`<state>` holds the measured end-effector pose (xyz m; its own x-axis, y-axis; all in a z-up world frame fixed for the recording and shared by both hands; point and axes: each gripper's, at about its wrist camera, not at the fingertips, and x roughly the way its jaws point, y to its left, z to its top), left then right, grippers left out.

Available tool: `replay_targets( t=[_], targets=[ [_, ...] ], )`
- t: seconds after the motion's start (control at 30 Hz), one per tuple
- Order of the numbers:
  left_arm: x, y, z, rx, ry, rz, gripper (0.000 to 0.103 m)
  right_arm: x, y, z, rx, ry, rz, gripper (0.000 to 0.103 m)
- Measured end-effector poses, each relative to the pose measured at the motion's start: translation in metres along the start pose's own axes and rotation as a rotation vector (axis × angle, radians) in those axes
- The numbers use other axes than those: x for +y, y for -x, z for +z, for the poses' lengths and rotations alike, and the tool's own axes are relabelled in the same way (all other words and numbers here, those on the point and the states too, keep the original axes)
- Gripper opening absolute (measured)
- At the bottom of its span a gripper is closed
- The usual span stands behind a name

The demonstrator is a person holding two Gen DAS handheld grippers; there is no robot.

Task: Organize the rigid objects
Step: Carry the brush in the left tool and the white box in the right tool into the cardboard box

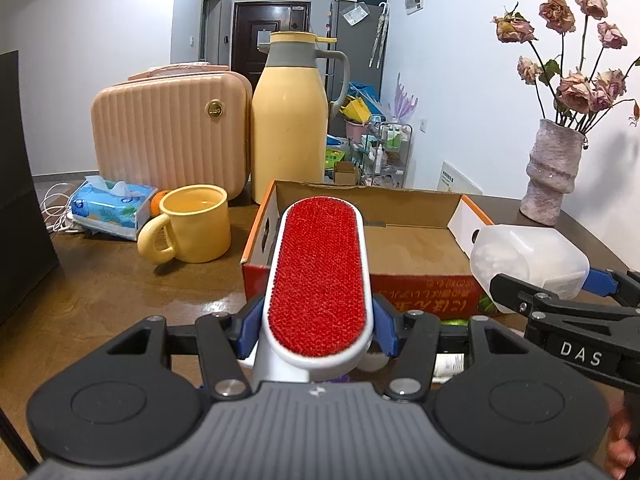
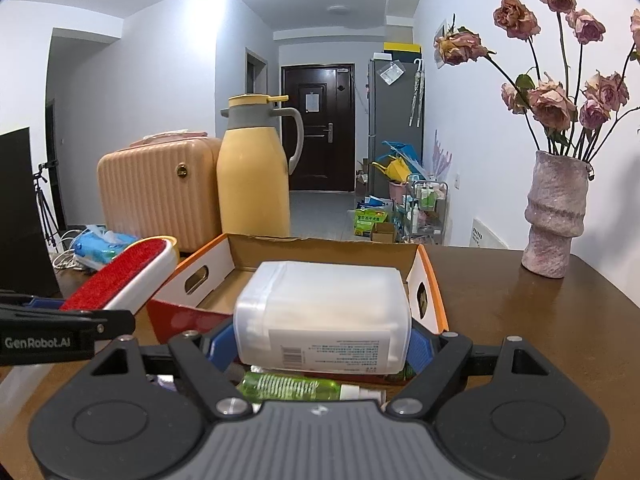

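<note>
Where the brown table [image 1: 120, 288] meets the left edge of the left wrist view, a blue tissue pack [image 1: 114, 208] lies beside white cables, with a small orange fruit [image 1: 156, 202] just behind a yellow mug [image 1: 192, 232]. Behind these stand a ribbed peach case [image 1: 168, 136] and, touching its right side, a tall yellow thermos jug [image 1: 292, 120]. At centre, the left gripper [image 1: 318, 332] is clamped on a lint brush [image 1: 318, 276], its blue pads pressing the white frame on both sides; the red bristle face points upward and the brush head reaches over the near wall of an open cardboard box [image 1: 416, 236]. The box interior appears bare cardboard; its near wall is red with printed characters and its end walls are white with orange edges. To the right, the right gripper [image 2: 322, 344] is closed on a translucent white plastic container [image 2: 324, 316], held flat by its two short sides, barcode label facing the camera, above the box's near wall. Beneath this container, on the table close to the gripper body, lies a green bottle [image 2: 292, 386] with a white cap. Farther right, a rough pink vase [image 2: 556, 216] of dried roses [image 2: 552, 100] stands on the table, well apart from the box.
</note>
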<state>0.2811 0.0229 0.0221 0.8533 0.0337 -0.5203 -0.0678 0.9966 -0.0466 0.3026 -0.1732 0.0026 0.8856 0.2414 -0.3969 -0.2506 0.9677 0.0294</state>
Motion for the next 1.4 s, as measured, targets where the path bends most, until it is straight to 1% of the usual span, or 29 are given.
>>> replay_targets(
  t=[0.37,0.67,1.2,1.4],
  targets=[
    [-0.011,-0.034,0.021,0.001,0.006,0.010,0.057,-0.009,-0.031,0.012,-0.010,-0.015,-0.003,0.081],
    [-0.015,-0.061,0.039,-0.007,0.009,0.025,0.057,-0.016,-0.060,0.020,0.007,-0.032,-0.007,0.081],
    [-0.019,-0.122,0.062,0.056,-0.010,0.075,0.057,-0.029,-0.111,0.035,0.049,-0.049,-0.013,0.081],
    [-0.020,-0.147,0.070,0.088,-0.013,0.091,0.057,-0.031,-0.133,0.036,0.083,-0.045,-0.011,0.081]
  ],
)
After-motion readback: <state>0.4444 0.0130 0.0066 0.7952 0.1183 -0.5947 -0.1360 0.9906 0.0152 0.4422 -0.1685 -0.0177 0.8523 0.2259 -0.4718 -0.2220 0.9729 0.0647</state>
